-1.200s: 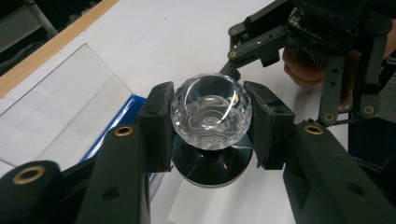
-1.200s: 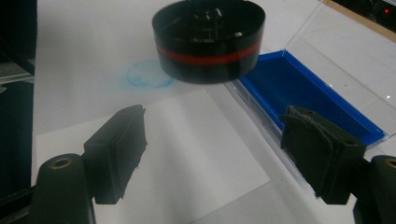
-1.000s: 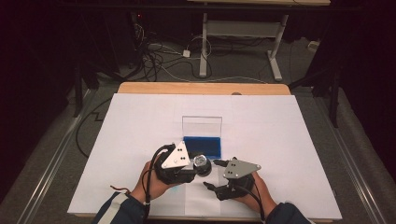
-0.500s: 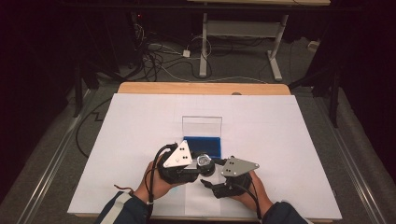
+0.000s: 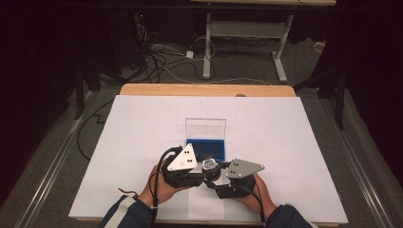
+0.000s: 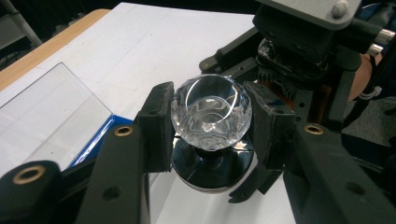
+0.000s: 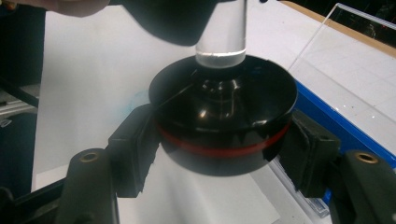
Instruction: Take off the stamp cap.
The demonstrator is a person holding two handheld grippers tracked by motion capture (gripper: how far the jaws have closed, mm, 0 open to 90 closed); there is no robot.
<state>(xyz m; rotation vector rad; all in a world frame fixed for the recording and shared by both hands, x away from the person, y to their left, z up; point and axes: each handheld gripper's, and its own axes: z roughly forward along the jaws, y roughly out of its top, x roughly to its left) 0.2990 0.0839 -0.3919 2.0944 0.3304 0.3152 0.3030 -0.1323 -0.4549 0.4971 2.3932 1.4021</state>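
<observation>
While the left gripper (image 6: 210,123) clamps the slippery, breakable crystal ball (image 6: 211,111), the right gripper (image 7: 219,140) has just been closing on its black base (image 7: 224,116) at 6 o'clock.

A faceted clear crystal ball (image 6: 211,111) sits upright on a glossy black round base (image 7: 224,119) with a red band, at six o'clock from the blue-floored clear case (image 5: 206,140).

I work in what looks like a lab or recording room — dark curtained walls around me; my desk (image 5: 142,142) wears a plain white sheet; loose cables (image 5: 161,61) tangle on the grey floor (image 5: 57,156) behind — beside a bare metal stand (image 5: 247,42).
</observation>
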